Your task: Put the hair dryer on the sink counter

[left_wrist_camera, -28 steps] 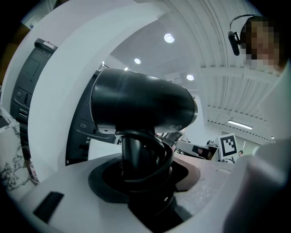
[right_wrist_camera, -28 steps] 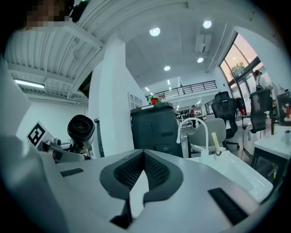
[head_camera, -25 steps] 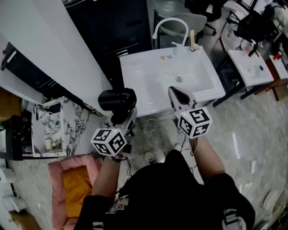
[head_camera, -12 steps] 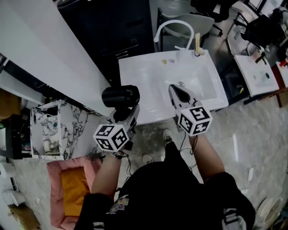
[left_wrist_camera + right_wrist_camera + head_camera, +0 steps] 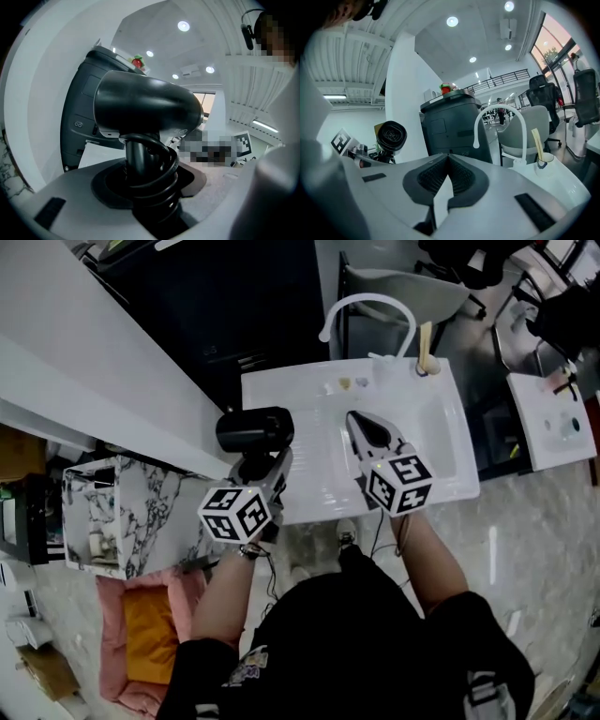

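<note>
The black hair dryer (image 5: 254,431) is held by its handle in my left gripper (image 5: 260,465), which is shut on it. It hangs over the left front corner of the white sink counter (image 5: 281,390). In the left gripper view the dryer's barrel (image 5: 145,105) points right, and the handle with the cord wound round it (image 5: 149,169) sits between the jaws of the left gripper (image 5: 147,187). My right gripper (image 5: 364,427) hovers over the basin, jaws together and empty. In the right gripper view the right gripper (image 5: 448,158) is shut, and the dryer (image 5: 391,136) shows at left.
A white curved faucet (image 5: 367,307) and a cup with sticks (image 5: 427,360) stand at the sink's back edge. A marble-patterned cabinet (image 5: 141,502) and a pink cushion (image 5: 150,624) lie to the left. A dark cabinet (image 5: 234,296) stands behind, another sink (image 5: 553,423) at right.
Both grippers have come forward towards the sink. The hair dryer, still gripped, has moved from in front of the counter's front edge to over its left front corner.
</note>
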The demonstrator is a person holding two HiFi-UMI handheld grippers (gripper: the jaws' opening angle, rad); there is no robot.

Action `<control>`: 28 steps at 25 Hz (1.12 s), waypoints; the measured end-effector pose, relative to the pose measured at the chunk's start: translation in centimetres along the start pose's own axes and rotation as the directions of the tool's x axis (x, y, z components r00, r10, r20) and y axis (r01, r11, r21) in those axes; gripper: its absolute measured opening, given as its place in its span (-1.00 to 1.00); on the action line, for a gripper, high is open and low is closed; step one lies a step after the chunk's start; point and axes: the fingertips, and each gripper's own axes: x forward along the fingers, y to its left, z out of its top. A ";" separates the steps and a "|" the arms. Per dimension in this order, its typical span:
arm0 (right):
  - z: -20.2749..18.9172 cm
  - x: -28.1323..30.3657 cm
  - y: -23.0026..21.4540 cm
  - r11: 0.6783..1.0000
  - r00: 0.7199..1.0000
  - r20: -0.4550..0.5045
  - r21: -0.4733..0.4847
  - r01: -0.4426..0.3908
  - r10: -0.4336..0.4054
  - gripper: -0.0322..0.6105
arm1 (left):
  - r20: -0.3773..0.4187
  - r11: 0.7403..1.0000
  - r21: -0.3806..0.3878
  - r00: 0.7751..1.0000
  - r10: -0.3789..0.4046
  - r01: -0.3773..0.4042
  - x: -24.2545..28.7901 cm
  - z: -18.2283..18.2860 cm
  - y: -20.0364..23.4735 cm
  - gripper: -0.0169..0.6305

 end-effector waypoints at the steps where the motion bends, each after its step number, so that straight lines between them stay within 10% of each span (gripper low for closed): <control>1: 0.0 0.6 -0.6 1.000 1.000 -0.006 0.000 -0.006 0.006 -0.90 | -0.005 1.000 -0.001 1.000 0.007 -0.007 1.0 0.1 0.3 -0.30; 15: -2.5 7.1 -6.1 0.998 0.993 -0.106 0.015 -0.058 0.059 -0.90 | -0.138 0.990 -0.067 0.984 0.111 -0.121 12.2 -2.6 6.3 -0.30; 28: -5.9 9.4 -9.4 0.996 0.979 -0.187 0.044 -0.075 0.082 -0.90 | -0.318 0.965 -0.083 0.925 0.210 -0.248 19.8 -7.7 12.1 -0.30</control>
